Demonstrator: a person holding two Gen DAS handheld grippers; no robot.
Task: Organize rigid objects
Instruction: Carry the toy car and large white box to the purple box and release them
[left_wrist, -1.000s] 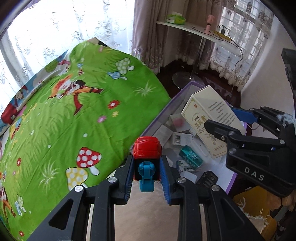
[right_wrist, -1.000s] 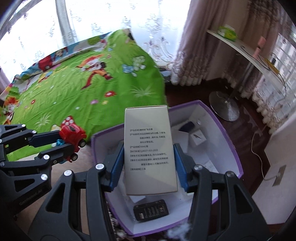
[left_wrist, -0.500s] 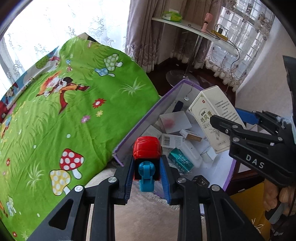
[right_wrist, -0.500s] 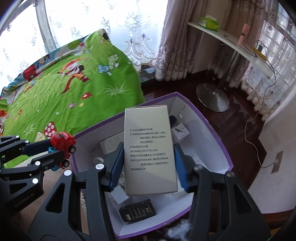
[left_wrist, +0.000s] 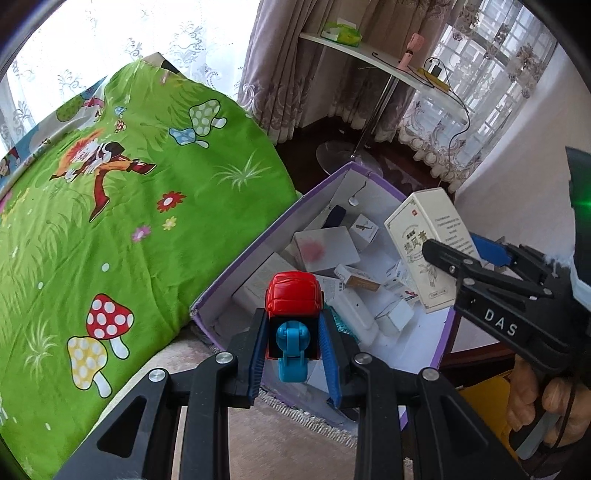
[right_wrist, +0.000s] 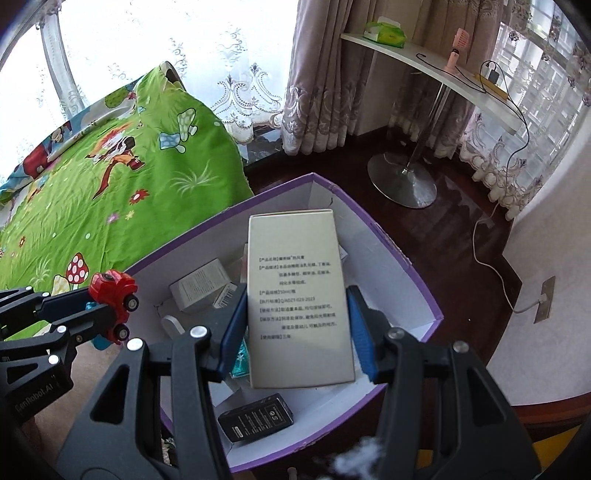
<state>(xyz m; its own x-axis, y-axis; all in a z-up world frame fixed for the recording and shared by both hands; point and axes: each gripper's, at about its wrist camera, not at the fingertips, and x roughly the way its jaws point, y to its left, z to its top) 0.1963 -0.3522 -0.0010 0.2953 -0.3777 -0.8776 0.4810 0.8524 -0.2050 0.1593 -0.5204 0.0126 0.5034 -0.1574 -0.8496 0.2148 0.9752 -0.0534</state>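
Observation:
My left gripper (left_wrist: 293, 350) is shut on a red and blue toy truck (left_wrist: 293, 295), held over the near left corner of a purple storage box (left_wrist: 258, 243). In the right wrist view the same truck (right_wrist: 112, 295) hangs at the box's left rim. My right gripper (right_wrist: 297, 328) is shut on a tall cream carton (right_wrist: 299, 295) printed with text, held above the inside of the purple box (right_wrist: 373, 225). From the left wrist view that carton (left_wrist: 424, 254) sits over the box's right side. Several small white boxes and a black pack (right_wrist: 256, 417) lie inside.
A bed with a green cartoon cover (left_wrist: 110, 221) borders the box on the left. A white side table (right_wrist: 436, 74) on a round metal foot stands behind on dark wood floor. A cable runs to a wall socket (right_wrist: 543, 299). Beige rug (left_wrist: 288, 443) lies below.
Both grippers have moved further over the purple box with their loads, so more of its inside shows. The truck now sits above the box's corner instead of beside it. Grips are unchanged.

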